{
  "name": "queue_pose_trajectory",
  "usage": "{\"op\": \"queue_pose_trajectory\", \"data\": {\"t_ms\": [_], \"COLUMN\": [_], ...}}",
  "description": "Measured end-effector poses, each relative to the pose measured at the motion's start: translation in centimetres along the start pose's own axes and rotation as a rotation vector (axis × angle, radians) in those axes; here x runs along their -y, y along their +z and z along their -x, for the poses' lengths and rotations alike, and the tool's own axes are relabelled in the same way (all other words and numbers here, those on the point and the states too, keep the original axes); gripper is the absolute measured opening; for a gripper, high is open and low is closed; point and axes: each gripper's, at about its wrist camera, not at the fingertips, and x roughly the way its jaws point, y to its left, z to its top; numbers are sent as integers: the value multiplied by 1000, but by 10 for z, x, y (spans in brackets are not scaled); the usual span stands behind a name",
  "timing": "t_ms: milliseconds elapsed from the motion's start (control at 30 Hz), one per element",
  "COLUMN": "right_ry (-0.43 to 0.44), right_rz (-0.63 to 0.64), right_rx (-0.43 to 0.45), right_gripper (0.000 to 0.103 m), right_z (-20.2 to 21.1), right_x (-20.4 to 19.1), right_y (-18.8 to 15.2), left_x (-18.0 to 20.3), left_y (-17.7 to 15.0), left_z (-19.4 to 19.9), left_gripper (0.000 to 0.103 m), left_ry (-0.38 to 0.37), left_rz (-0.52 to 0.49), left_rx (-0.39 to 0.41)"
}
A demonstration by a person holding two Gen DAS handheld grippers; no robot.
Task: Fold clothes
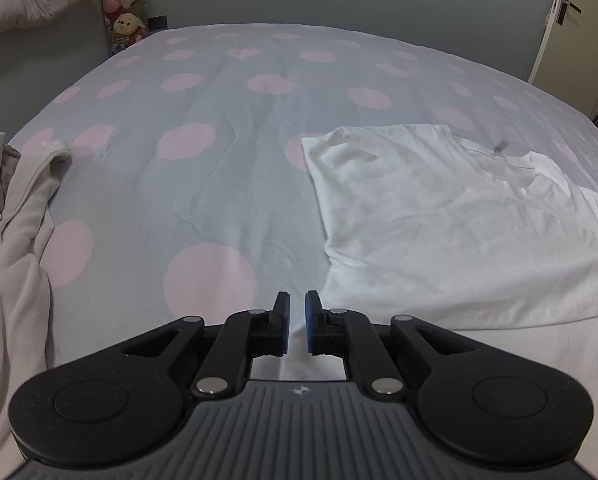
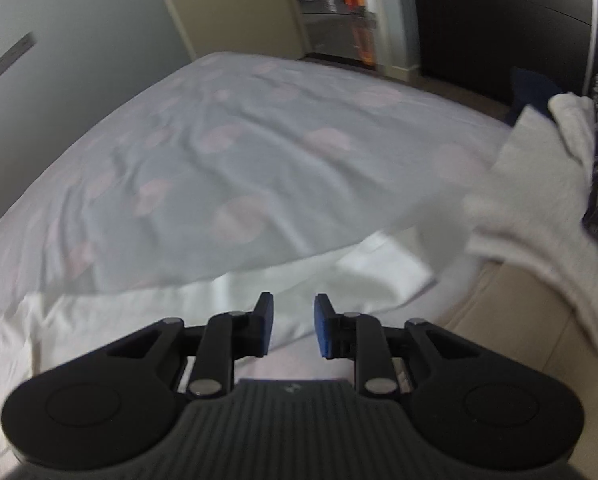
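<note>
We are judging the white T-shirt (image 1: 439, 220), lying partly folded on the dotted bedsheet (image 1: 203, 184), light and limp, best pinched at a hem corner. Our left gripper (image 1: 297, 322) is hovering nearly pressed together and empty; our right gripper (image 2: 293, 326) is spreading, empty.

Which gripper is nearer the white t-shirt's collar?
Left. The left gripper faces the white t-shirt, collar in view; the right gripper sees only its edge.

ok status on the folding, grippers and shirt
Left gripper nearly shut, nothing between its pads. Right gripper open, empty. White t-shirt lies flat on the spotted bedspread, part folded. Beige garment off to the side, not in the way.
</note>
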Motion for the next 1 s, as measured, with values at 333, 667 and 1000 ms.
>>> {"op": "queue_pose_trajectory", "data": {"t_ms": [333, 667, 1000], "right_ry": [-118, -4, -9], "right_rz": [100, 122, 244], "right_rx": [-14, -105, -157], "right_gripper": [42, 28, 4], "right_z": [-59, -65, -32], "right_x": [22, 36, 38], "right_y": [41, 34, 11], "left_x": [28, 41, 62], "left_y": [-16, -19, -22], "left_z": [20, 31, 45], "left_gripper": [5, 5, 5], "left_ry": [-20, -19, -61], "left_rz": [-53, -52, -63], "left_rx": [-36, -44, -26]}}
